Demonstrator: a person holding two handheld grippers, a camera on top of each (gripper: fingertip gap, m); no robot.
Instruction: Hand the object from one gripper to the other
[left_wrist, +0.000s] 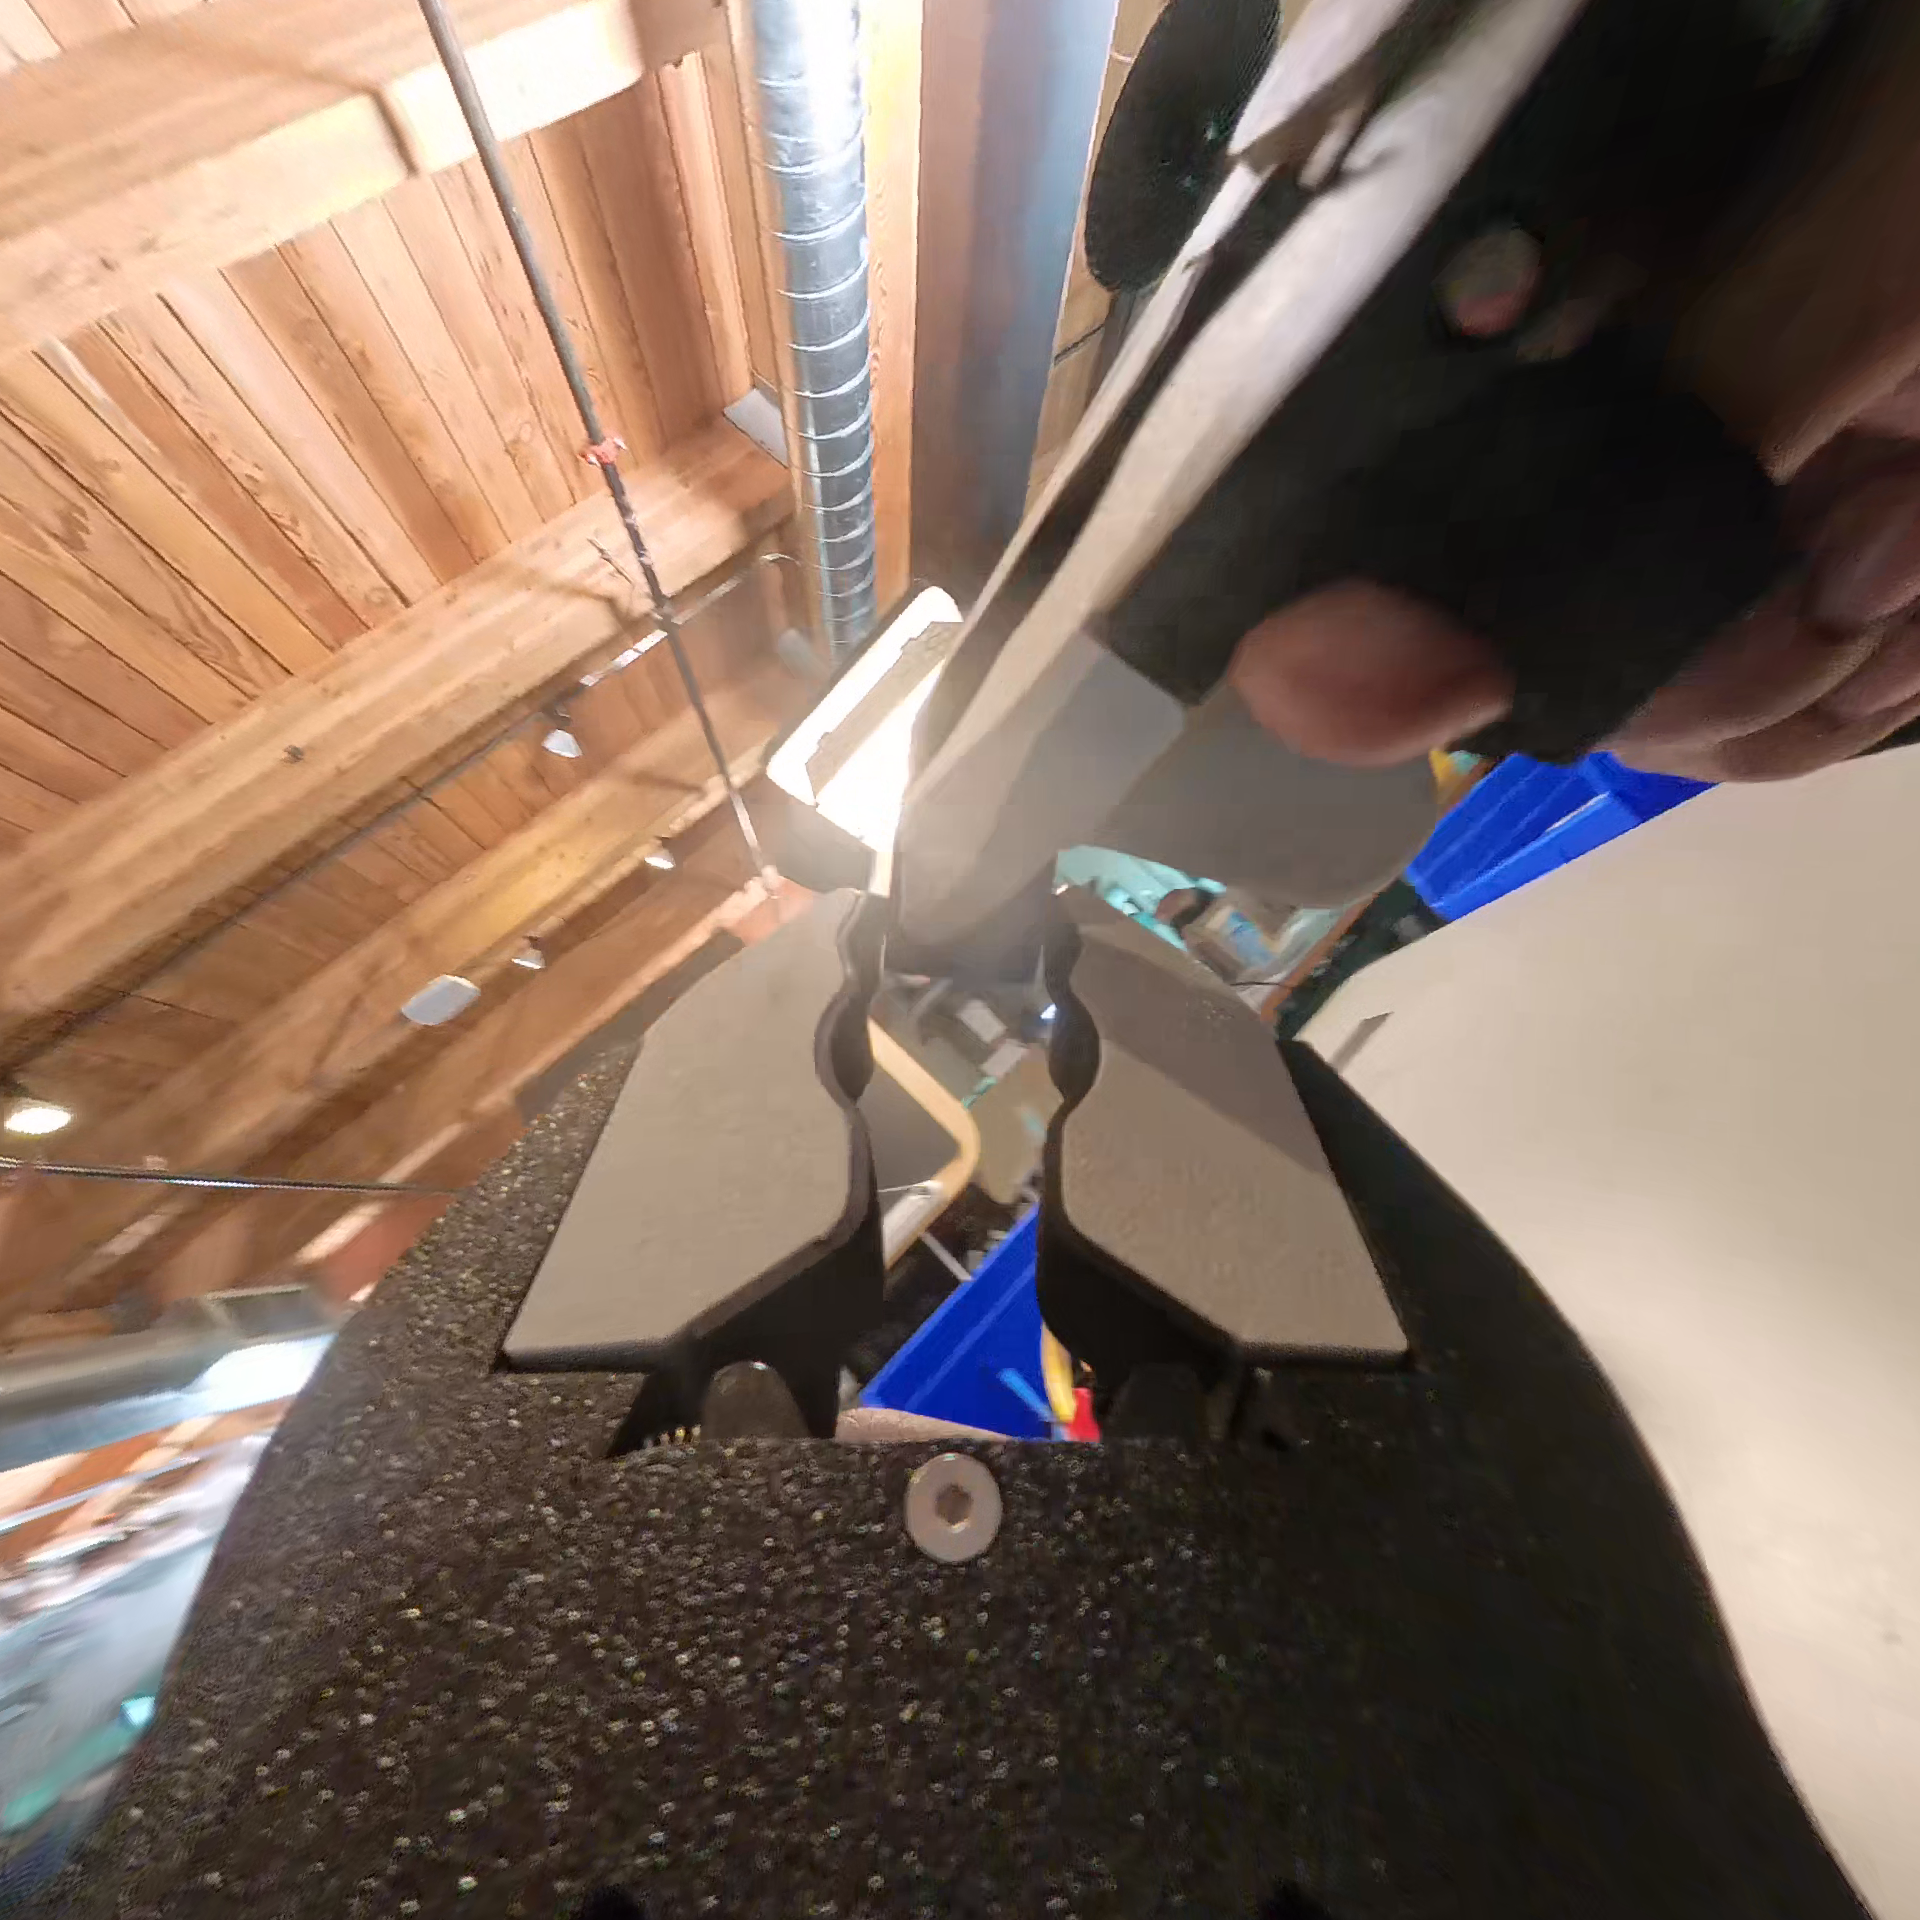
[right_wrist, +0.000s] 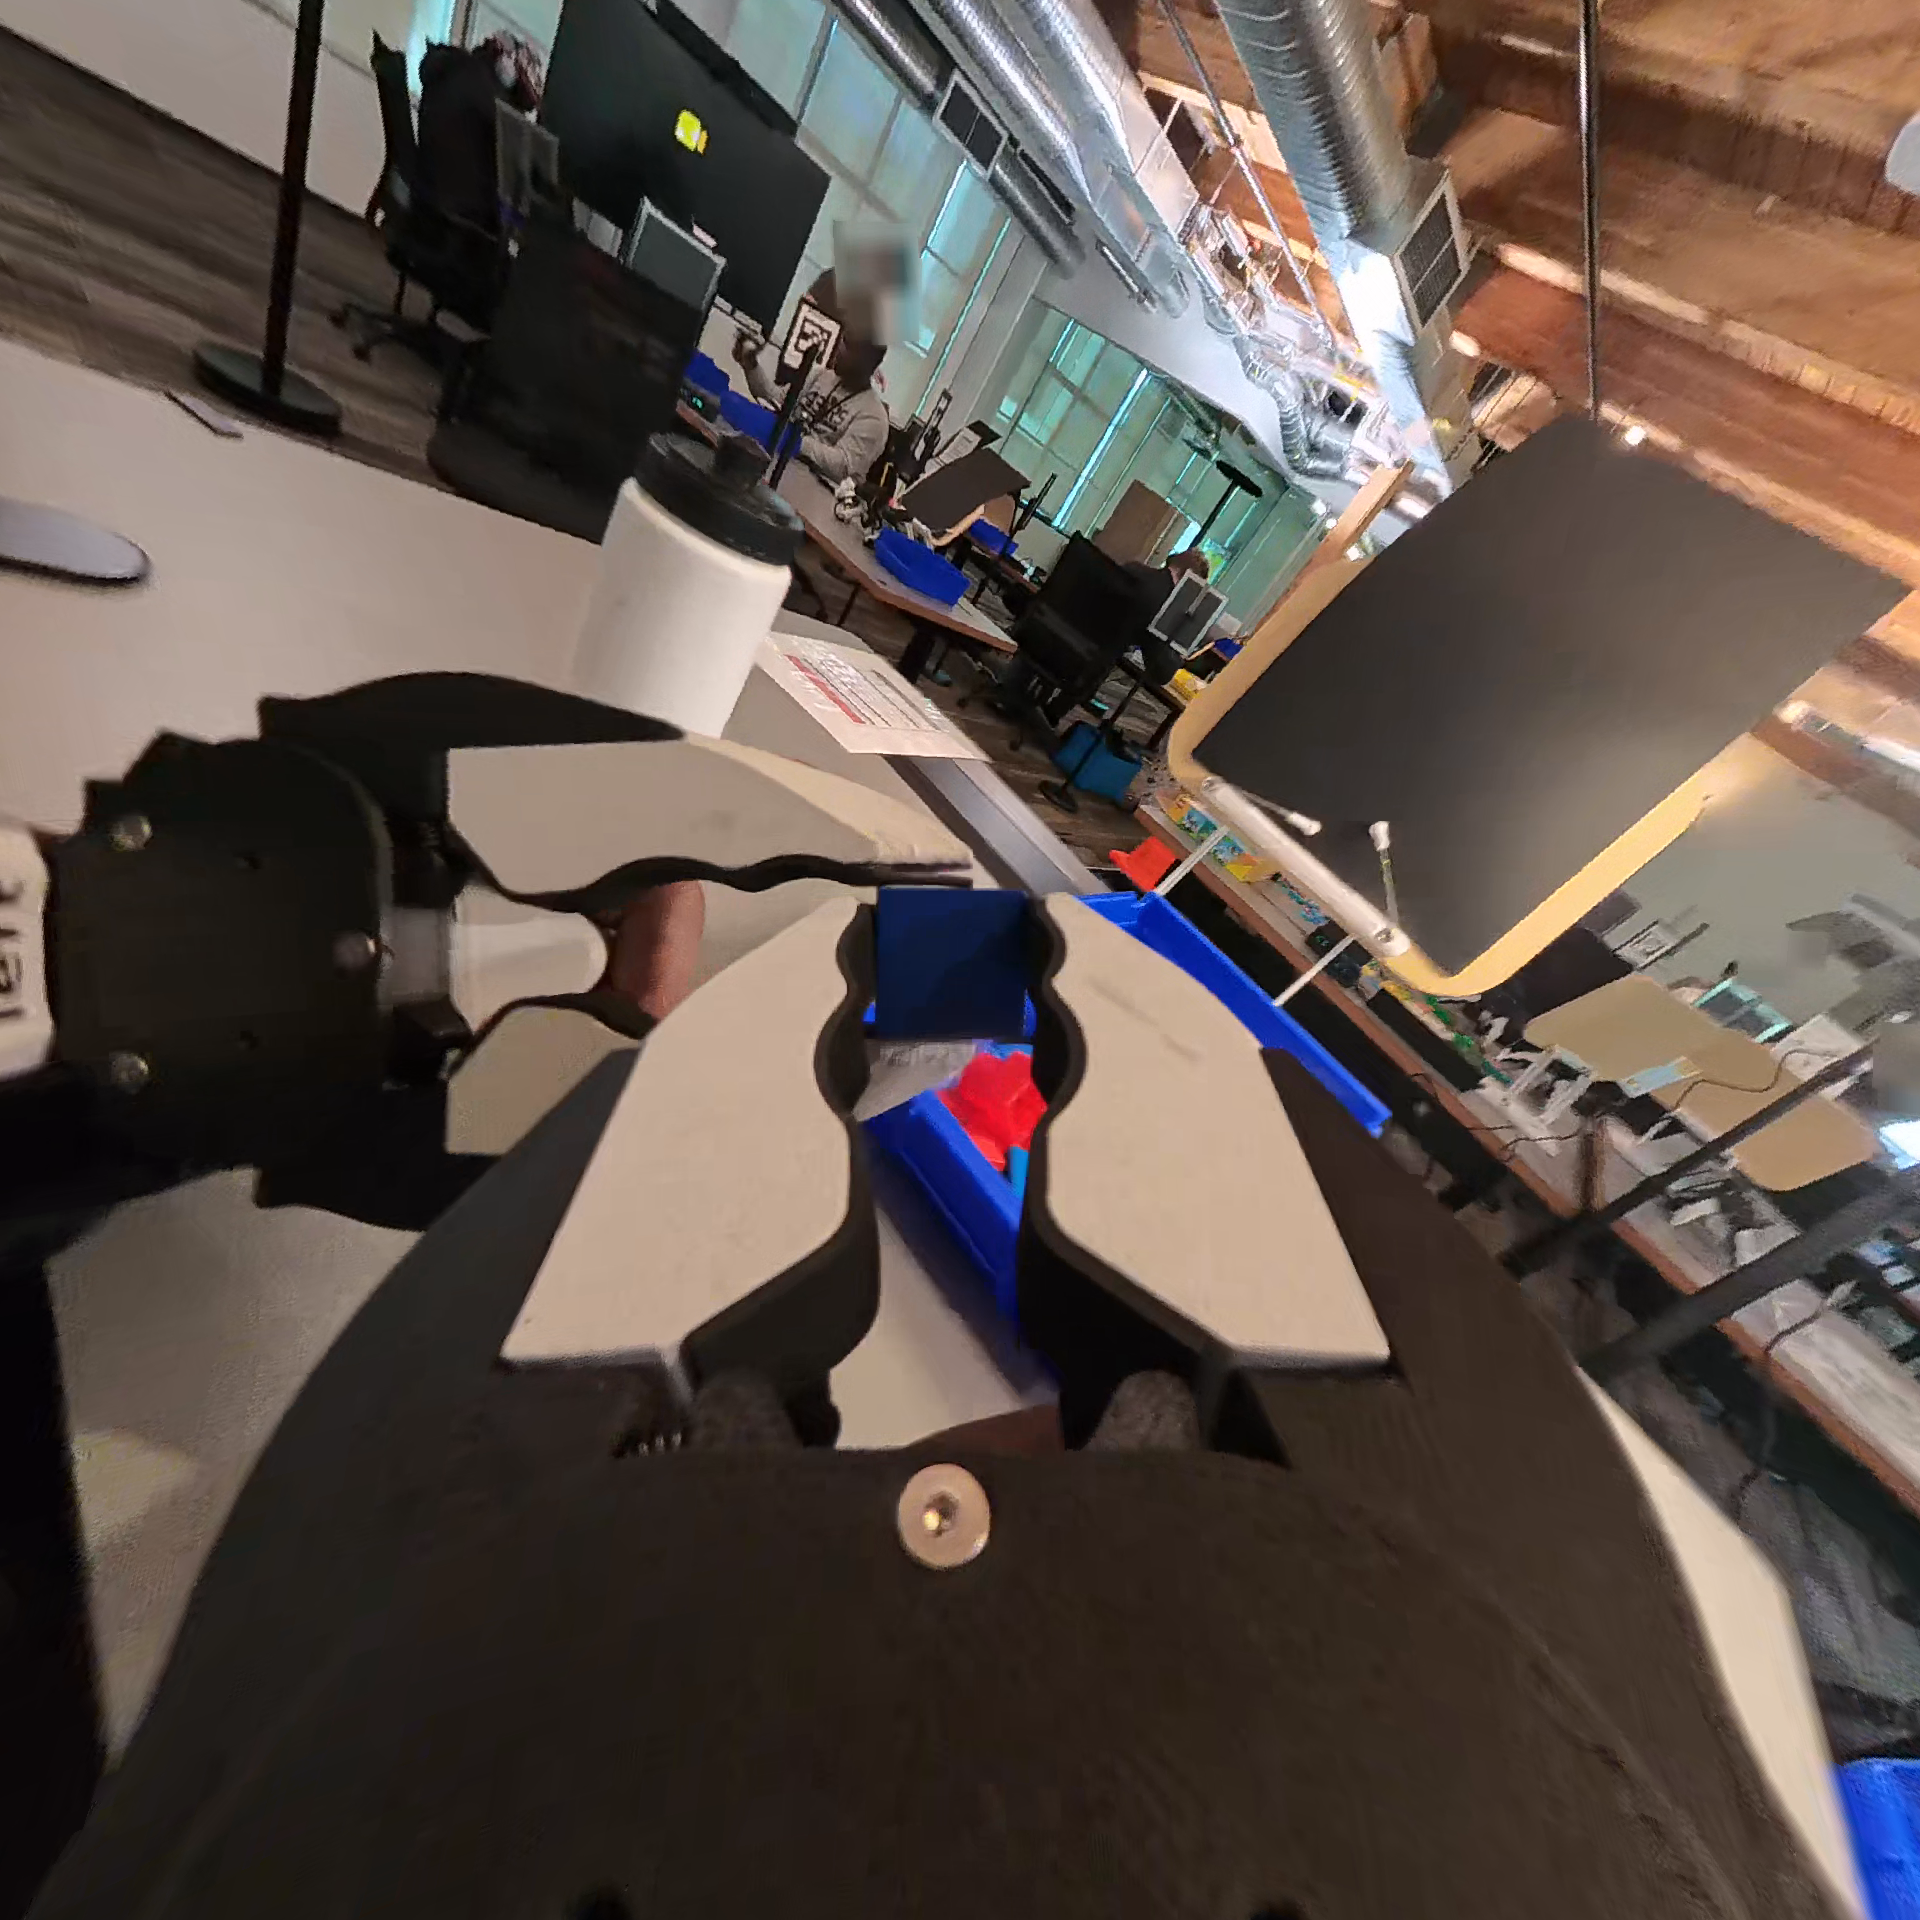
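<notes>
A blue block (right_wrist: 951, 971) is being gripped between the fingertips of the right claw (right_wrist: 948, 920), whose fingers are being kept only as far apart as the block is wide. The block is being held in the air, beyond the surface (right_wrist: 260, 582) edge and above a blue bin (right_wrist: 1247, 997). The left claw (left_wrist: 961, 925) is being presented with its fingers spread and nothing clamped between them. In the right wrist view, its upper finger is being shown lying just above the block's top edge, while its lower fingertip is being hidden behind the right claw. Whether the block is being touched by it cannot be told. In the left wrist view the block is being hidden by the right claw, whose handle is being held by a hand (left_wrist: 1818, 623).
</notes>
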